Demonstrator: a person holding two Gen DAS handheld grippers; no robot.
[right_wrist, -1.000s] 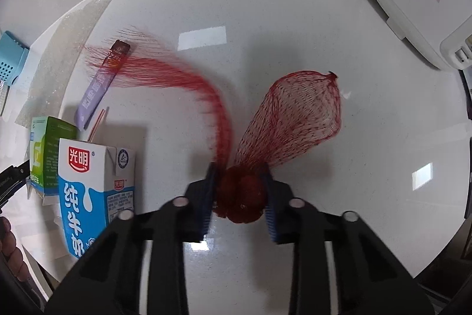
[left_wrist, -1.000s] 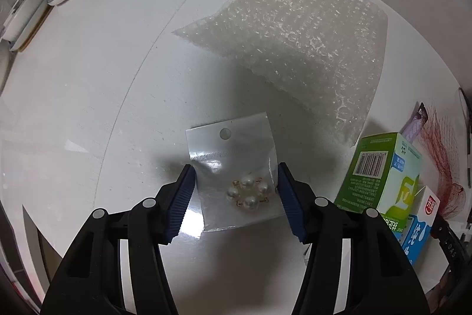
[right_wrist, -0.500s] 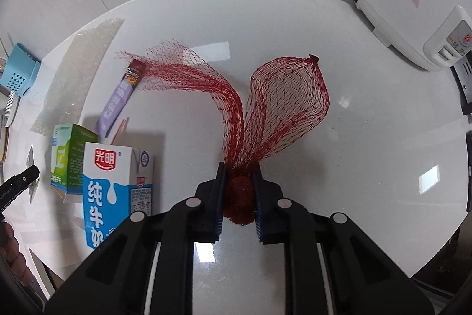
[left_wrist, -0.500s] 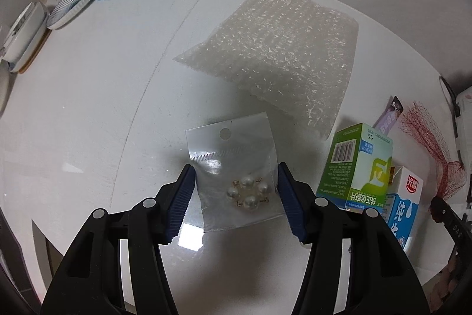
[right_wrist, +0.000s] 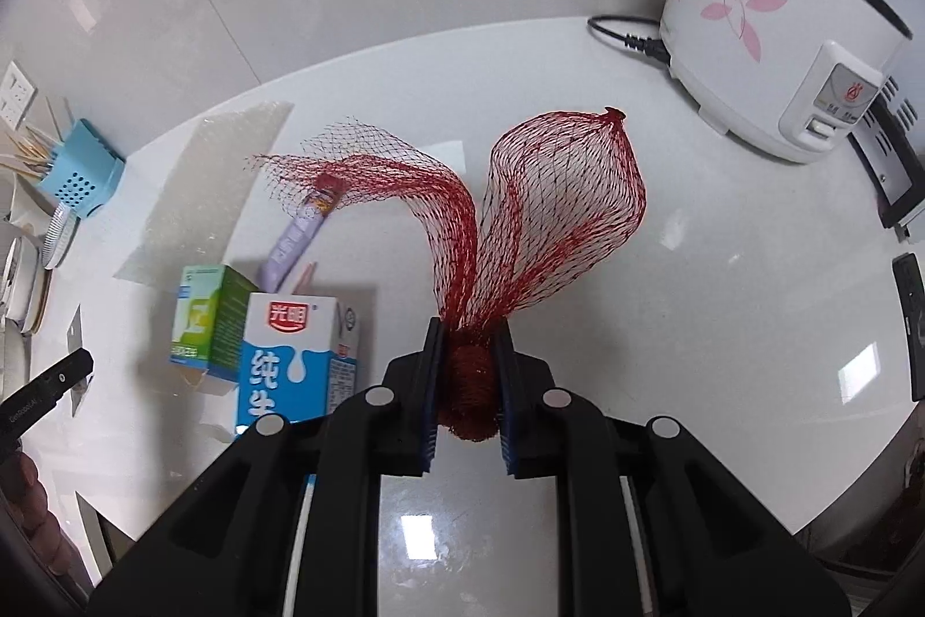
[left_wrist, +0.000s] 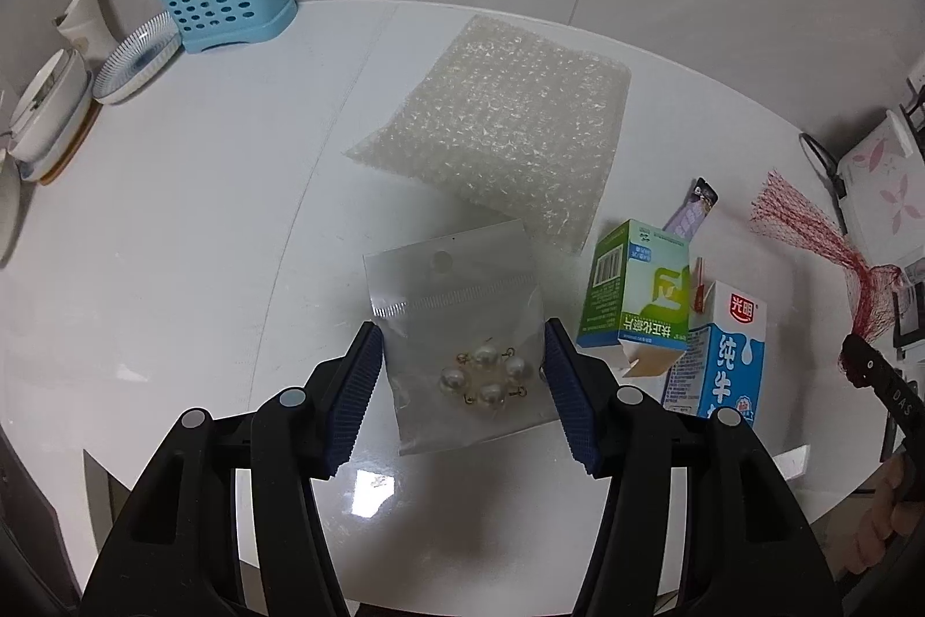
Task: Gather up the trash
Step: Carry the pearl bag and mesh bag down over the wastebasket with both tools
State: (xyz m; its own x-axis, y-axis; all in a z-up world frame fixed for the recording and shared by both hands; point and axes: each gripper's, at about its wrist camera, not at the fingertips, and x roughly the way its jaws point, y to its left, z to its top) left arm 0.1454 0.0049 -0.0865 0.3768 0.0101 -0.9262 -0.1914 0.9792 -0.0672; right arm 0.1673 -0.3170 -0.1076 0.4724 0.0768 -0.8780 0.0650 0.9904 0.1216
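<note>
left wrist view
left gripper (left_wrist: 462,380): jaws about half spread, the blue pads pressing the two side edges of a clear plastic bag (left_wrist: 457,328); the bag is held between them, above the table.
bag contents: a small cluster of pearl-like beads (left_wrist: 485,374) low in the bag; a round hang hole near its top.
table (left_wrist: 191,224): glossy white, round-edged.
bubble wrap (left_wrist: 509,125): a flat sheet lying on the table beyond the bag.
green carton (left_wrist: 636,293): standing right of the bag, its lower flap torn open.
milk carton (left_wrist: 722,351): blue and white, just beside the green carton, nearer the table edge.
purple wrapper (left_wrist: 691,212): flat on the table behind the cartons.
far left: a blue utensil holder (left_wrist: 225,4) with chopsticks, and stacked bowls (left_wrist: 52,102).
right edge: red mesh and the tip of the other gripper, partly cut off.

right wrist view
right gripper (right_wrist: 467,385): jaws narrow, clamped on the bunched middle of a red mesh bag (right_wrist: 555,218).
mesh bag: both ends rise ahead of the pads, one rounded and knotted, one frayed open toward the left.
rice cooker (right_wrist: 769,44): white with pink flowers, far right on the table, cord plugged in.
cartons: milk carton and green carton touching, left of the gripper.
</note>
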